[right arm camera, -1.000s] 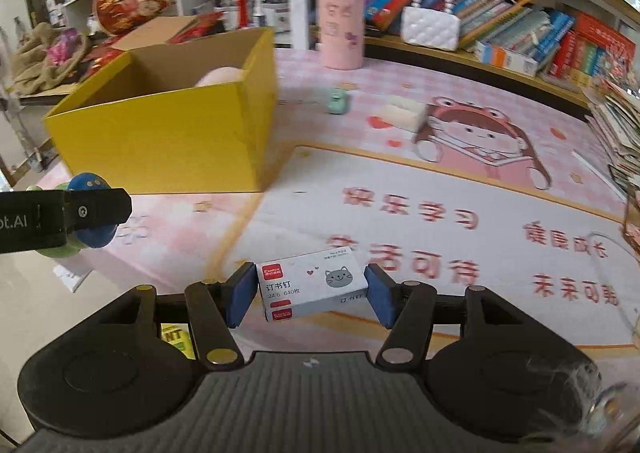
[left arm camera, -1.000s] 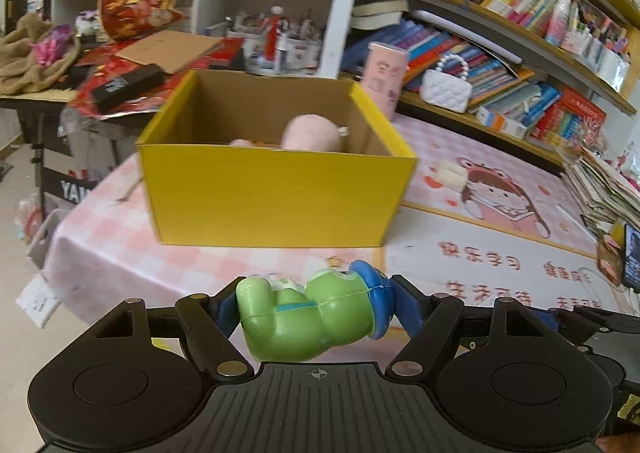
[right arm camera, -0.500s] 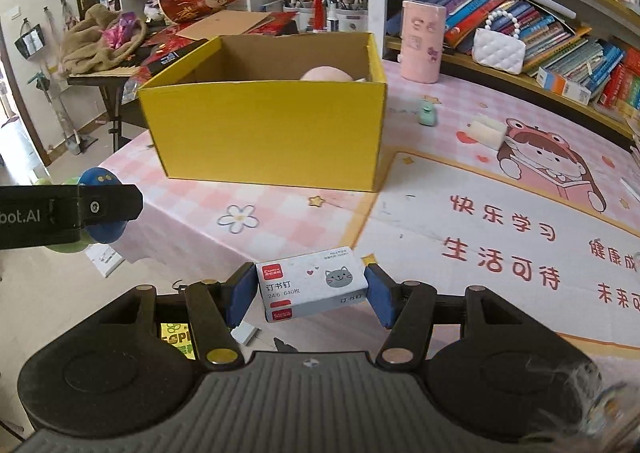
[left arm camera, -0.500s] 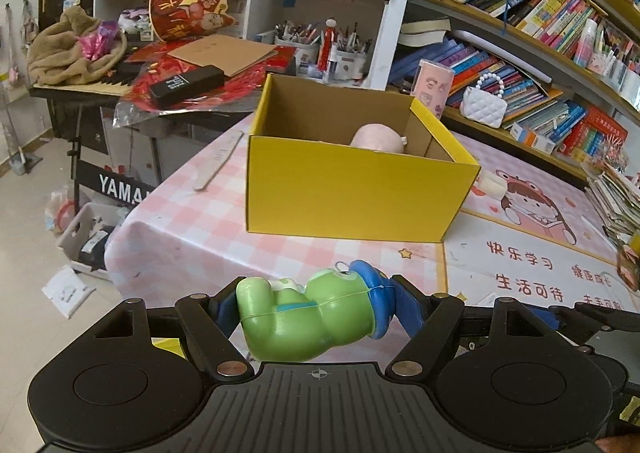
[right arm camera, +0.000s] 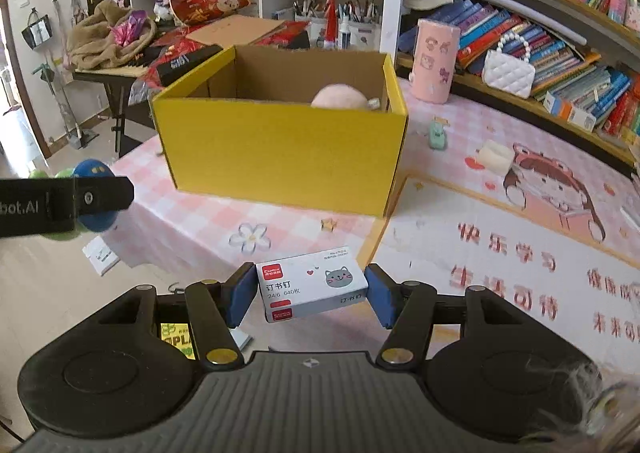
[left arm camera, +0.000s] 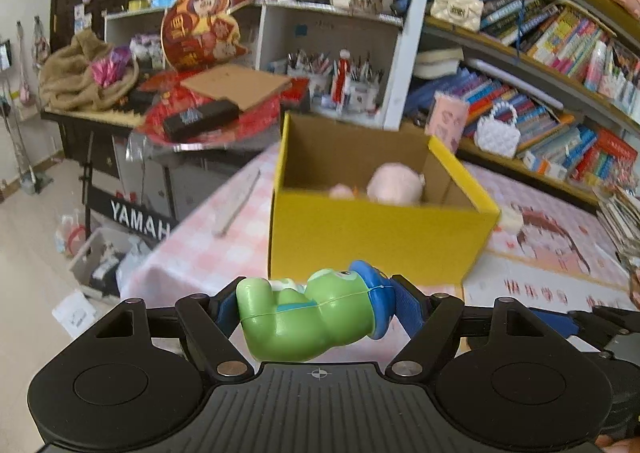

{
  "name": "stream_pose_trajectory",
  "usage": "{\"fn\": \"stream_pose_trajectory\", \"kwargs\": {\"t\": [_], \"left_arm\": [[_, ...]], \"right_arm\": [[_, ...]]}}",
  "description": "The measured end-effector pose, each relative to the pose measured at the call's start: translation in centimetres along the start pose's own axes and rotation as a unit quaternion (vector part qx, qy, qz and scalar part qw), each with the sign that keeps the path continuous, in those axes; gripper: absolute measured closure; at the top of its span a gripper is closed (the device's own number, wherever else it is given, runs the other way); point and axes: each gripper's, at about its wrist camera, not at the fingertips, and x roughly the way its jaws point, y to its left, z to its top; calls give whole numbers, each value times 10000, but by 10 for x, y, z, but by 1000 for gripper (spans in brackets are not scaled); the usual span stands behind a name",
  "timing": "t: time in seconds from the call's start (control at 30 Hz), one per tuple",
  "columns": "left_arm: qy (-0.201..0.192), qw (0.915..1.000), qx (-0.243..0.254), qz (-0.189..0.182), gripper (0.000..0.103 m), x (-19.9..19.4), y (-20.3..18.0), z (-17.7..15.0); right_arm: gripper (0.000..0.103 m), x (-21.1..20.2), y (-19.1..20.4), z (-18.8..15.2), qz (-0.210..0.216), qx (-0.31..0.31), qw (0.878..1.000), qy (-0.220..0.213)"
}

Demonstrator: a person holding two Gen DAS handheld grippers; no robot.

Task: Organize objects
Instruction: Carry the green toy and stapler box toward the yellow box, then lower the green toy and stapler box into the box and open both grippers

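My left gripper (left arm camera: 316,313) is shut on a green toy figure with a blue cap (left arm camera: 308,313), held in the air in front of the open yellow box (left arm camera: 376,237). A pink plush (left arm camera: 394,185) lies inside the box. My right gripper (right arm camera: 310,291) is shut on a white staple box with a cat print (right arm camera: 310,283), held above the table's front edge. In the right wrist view the yellow box (right arm camera: 280,145) stands ahead, and the left gripper with the green toy (right arm camera: 92,193) shows at the left.
On the pink tablecloth (right arm camera: 500,253) lie a small mint toy (right arm camera: 437,135) and a white eraser-like block (right arm camera: 496,156). A pink cylinder (right arm camera: 435,61) stands behind the box. Bookshelves (right arm camera: 560,33) line the right. A keyboard stand and cluttered side table (left arm camera: 160,125) are at the left.
Both grippers have pulled back and risen from the table with their objects still held. The yellow box now looks farther away and more of the room shows.
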Motion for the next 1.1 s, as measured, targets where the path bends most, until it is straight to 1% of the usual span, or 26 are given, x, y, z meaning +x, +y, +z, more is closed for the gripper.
{"fn": "stream_pose_trajectory", "kwargs": {"t": [0.1,0.23,0.33,0.4,0.47,0.57,0.73,0.83,0.93,0.97,1.07,1.1], "left_arm": [[-215,9997,-56,85,27,8,-2,18],[-500,9986,-83,148,27,20,-9,45],[-656,9976,-82,219,27,34,-16,62],[-710,9971,-97,245,26,44,-21,70],[-700,9971,-72,307,26,58,-27,76],[-439,9984,-40,354,26,87,-35,81],[-43,9991,6,419,25,122,-46,81],[146,9987,18,482,24,134,-50,78],[330,9984,32,448,23,143,-51,74],[360,9983,45,466,23,144,-52,73],[350,9983,29,474,16,142,-51,72],[323,9984,51,459,15,140,-51,72]], "right_arm": [[46,2,-6,18,22,4,9998,-222],[46,6,-17,53,50,24,9979,-648],[46,14,-26,81,72,-81,9955,-937],[46,24,-34,97,73,-150,9947,-1015],[46,41,-38,110,128,-249,9953,-926],[46,69,-40,124,309,-417,9964,-675],[46,109,-37,134,587,-714,9952,-334],[46,126,-34,135,700,-843,9939,-84],[46,135,-32,131,813,-929,9923,75],[46,137,-31,130,854,-935,9919,115],[45,142,-33,129,918,-826,9923,128],[43,143,-32,128,912,-825,9923,114]]}}
